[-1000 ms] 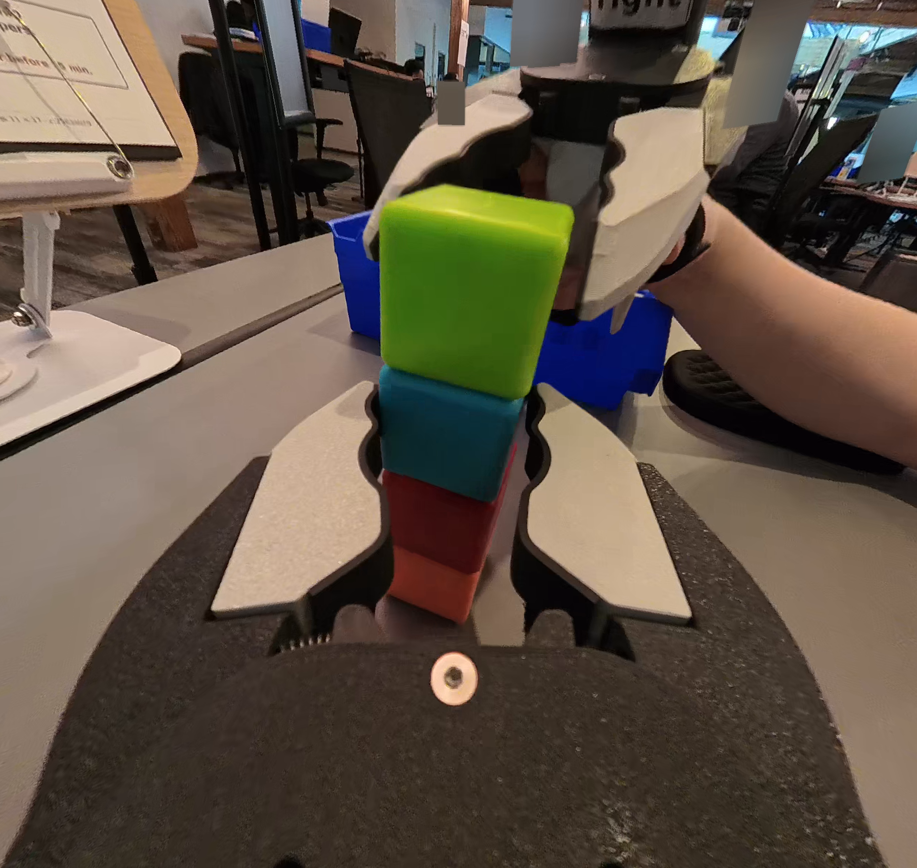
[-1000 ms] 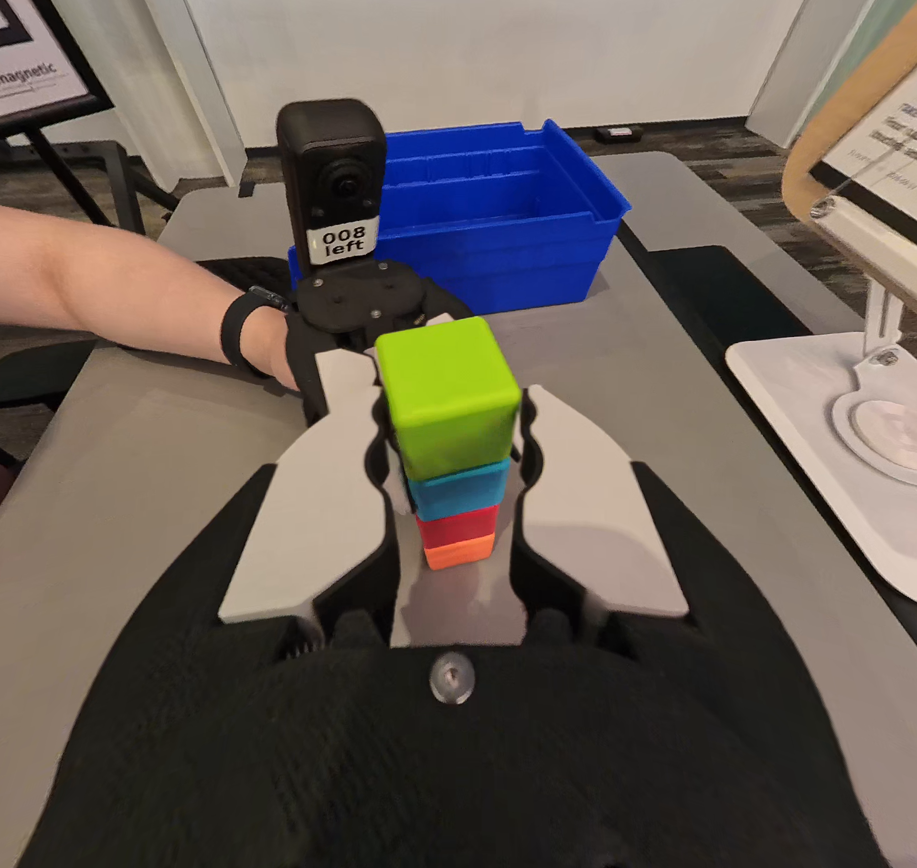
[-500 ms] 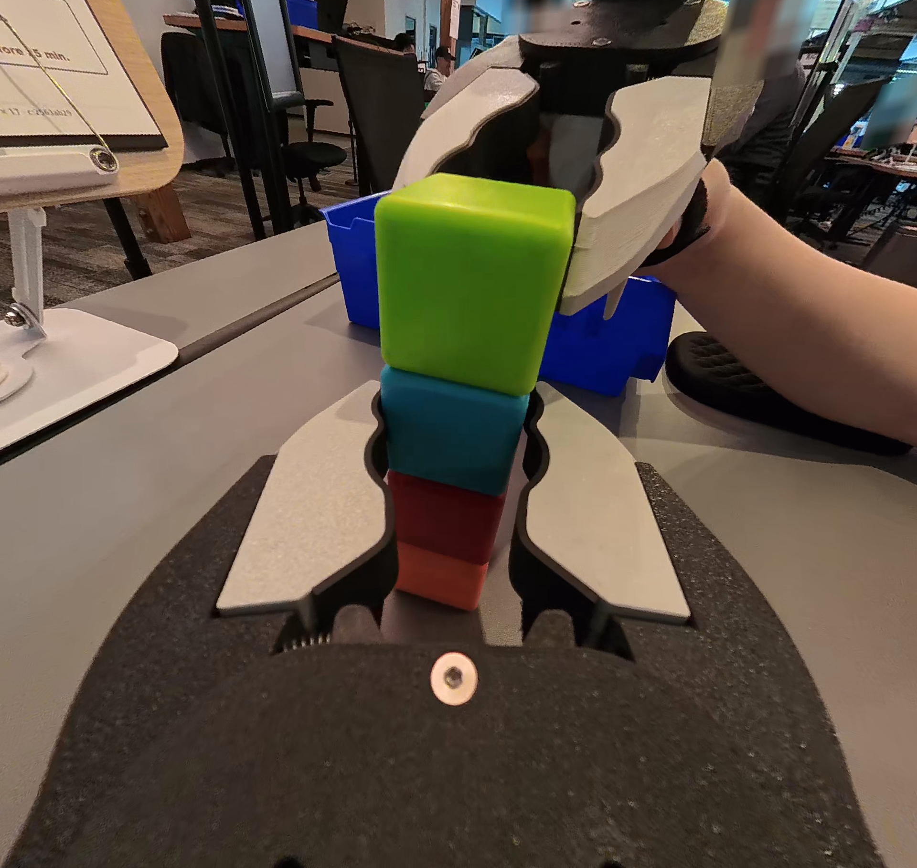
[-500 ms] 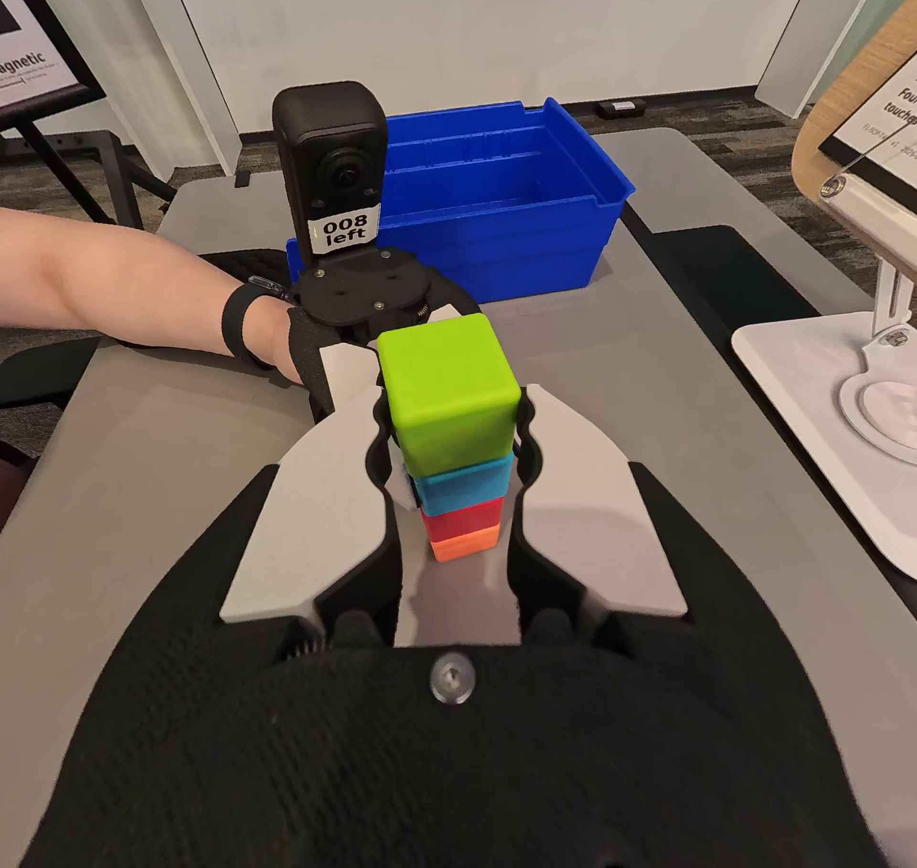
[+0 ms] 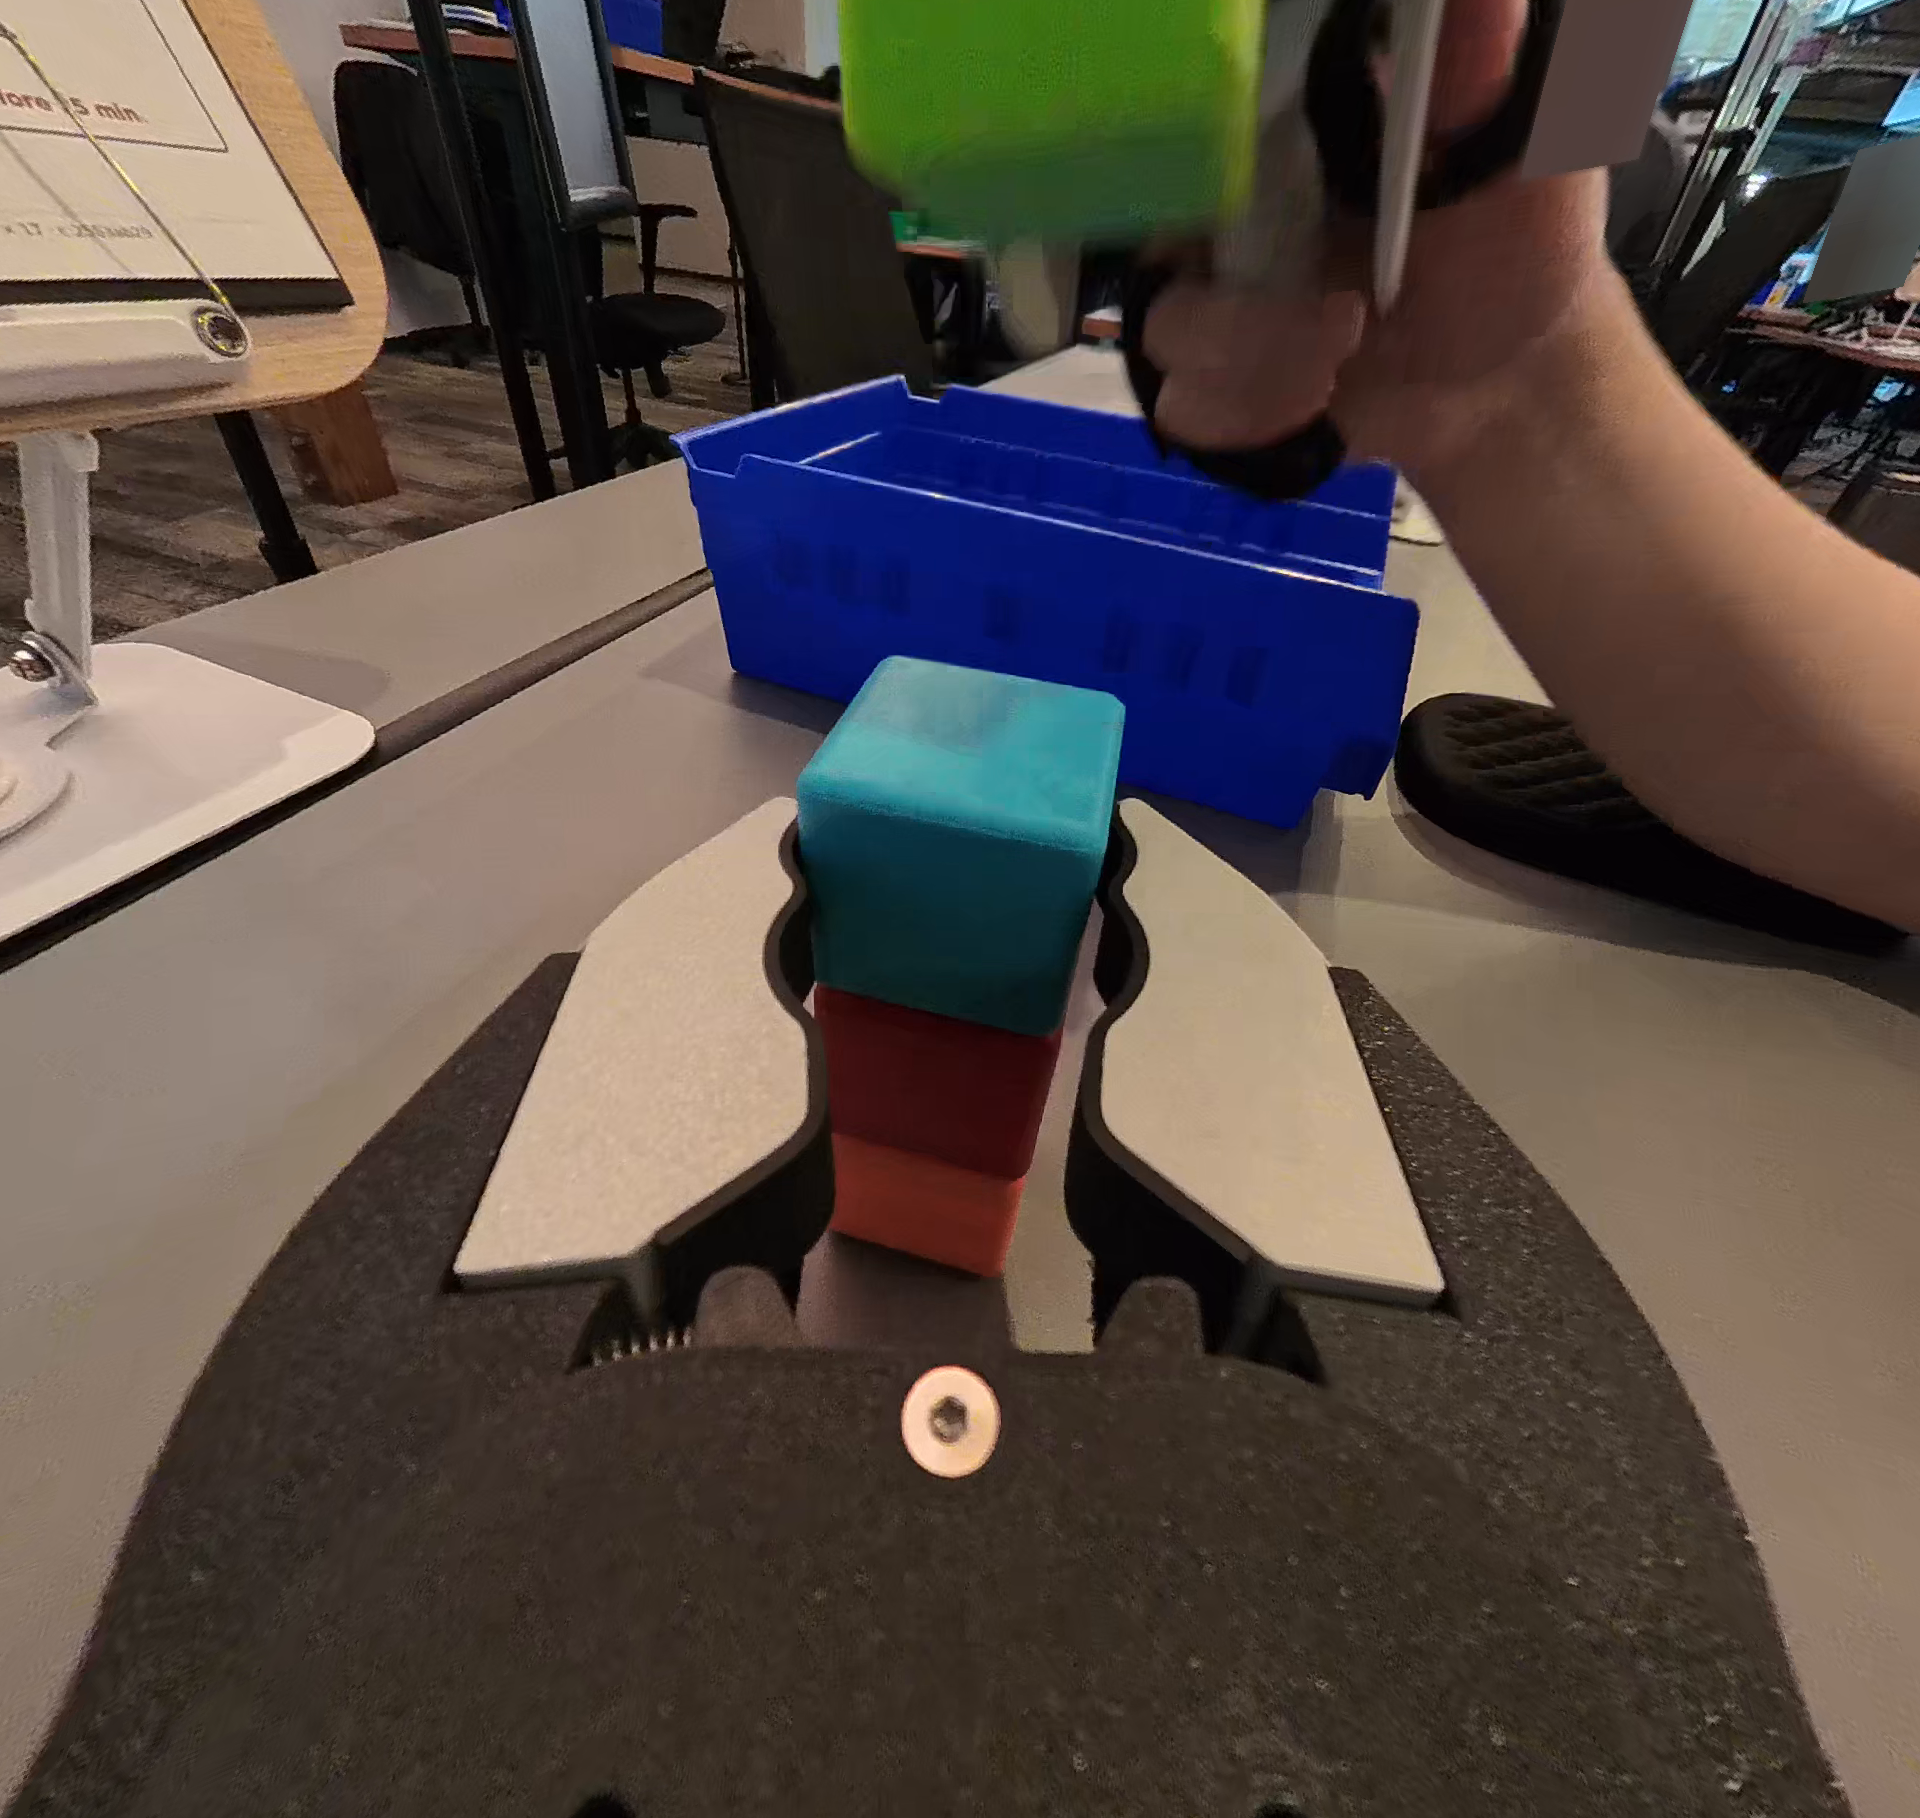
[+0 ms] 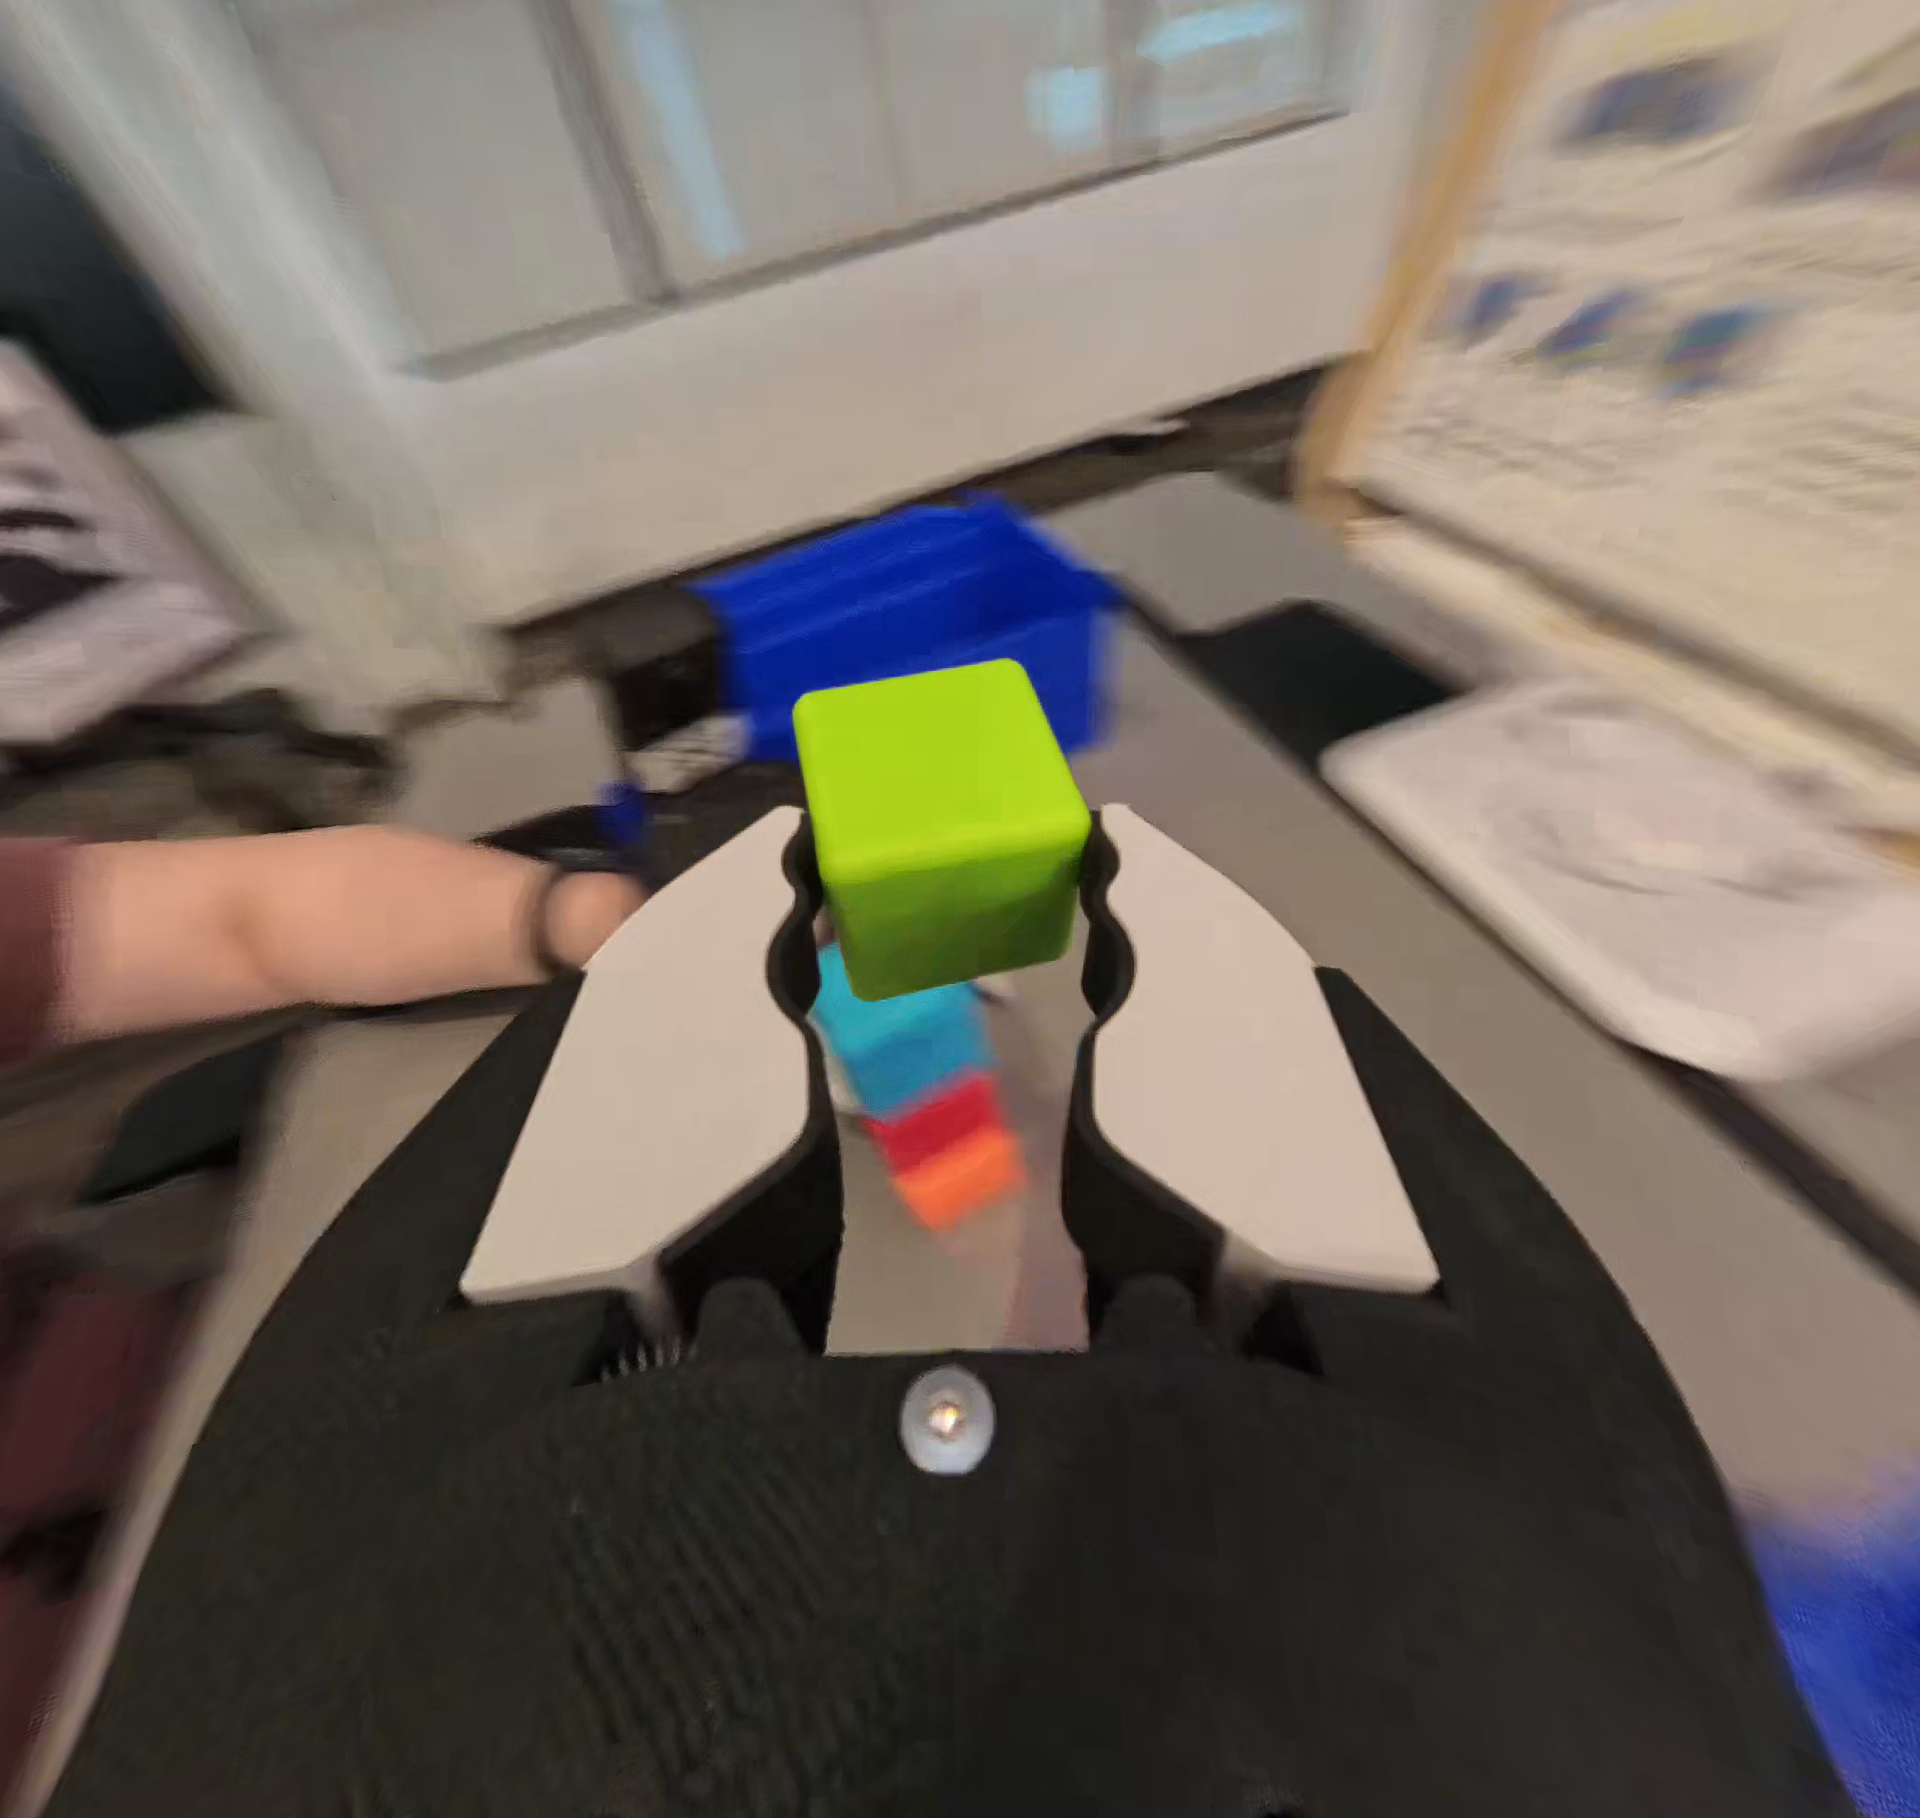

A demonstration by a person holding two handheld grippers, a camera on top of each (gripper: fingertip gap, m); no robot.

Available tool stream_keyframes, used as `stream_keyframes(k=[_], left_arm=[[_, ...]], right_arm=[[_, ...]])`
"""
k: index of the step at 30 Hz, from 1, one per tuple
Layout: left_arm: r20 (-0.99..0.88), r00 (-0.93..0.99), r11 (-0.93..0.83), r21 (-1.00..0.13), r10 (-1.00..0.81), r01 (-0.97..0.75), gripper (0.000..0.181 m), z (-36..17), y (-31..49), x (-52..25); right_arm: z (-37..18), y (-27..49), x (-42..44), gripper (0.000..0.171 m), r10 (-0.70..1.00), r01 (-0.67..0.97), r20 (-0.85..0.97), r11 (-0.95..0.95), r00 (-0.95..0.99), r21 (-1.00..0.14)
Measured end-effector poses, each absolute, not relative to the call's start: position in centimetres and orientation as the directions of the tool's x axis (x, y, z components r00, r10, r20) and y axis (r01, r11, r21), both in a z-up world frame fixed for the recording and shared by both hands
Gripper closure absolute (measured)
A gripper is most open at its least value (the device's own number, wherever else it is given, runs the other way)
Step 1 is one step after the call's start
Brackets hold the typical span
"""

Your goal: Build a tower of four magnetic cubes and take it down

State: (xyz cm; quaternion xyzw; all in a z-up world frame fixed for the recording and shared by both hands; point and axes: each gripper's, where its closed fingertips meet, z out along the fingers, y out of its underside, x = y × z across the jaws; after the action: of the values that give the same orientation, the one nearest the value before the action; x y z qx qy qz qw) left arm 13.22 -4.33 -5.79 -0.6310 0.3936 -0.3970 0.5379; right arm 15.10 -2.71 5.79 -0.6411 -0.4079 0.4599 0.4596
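**Both hand-held grippers clamped, right one raised**

Our left hand-held gripper [image 5: 954, 869] sits low, its two fingers pressed flat against the sides of the teal cube [image 5: 961, 838]. Our right hand-held gripper [image 6: 943, 859] pinches the green cube [image 6: 940, 823] between its fingertips. From the left wrist view it hangs high at 12 o'clock, our right hand [image 5: 1455, 241] wrapped around its grip, forearm running off toward 3 o'clock.

Even indoor light, wide-angle bending at the edges; right wrist view's background heavily motion-blurred, left mostly sharp.
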Motion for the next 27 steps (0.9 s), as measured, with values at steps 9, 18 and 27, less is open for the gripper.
stream_keyframes(k=[9, 18, 27], left_arm=[[0.081, 0.377, -0.114, -0.991, -0.923, -0.065, 0.129, -5.8, -4.3, 13.4], [0.085, 0.369, -0.118, -0.991, -0.926, -0.066, 0.129, -5.8, -4.4, 13.4], [0.094, 0.363, -0.124, -0.990, -0.927, -0.062, 0.129, -5.8, -4.5, 13.4]], right_arm=[[-4.3, 5.6, 41.4, 0.121, 0.275, 0.345, 0.209, -0.695, 0.938, -0.631], [-11.3, 8.3, 44.0, 0.121, 0.169, 0.283, 0.253, -0.798, 0.952, -0.532], [-13.1, 8.5, 45.0, 0.120, 0.159, 0.249, 0.212, -0.811, 0.964, -0.529]])
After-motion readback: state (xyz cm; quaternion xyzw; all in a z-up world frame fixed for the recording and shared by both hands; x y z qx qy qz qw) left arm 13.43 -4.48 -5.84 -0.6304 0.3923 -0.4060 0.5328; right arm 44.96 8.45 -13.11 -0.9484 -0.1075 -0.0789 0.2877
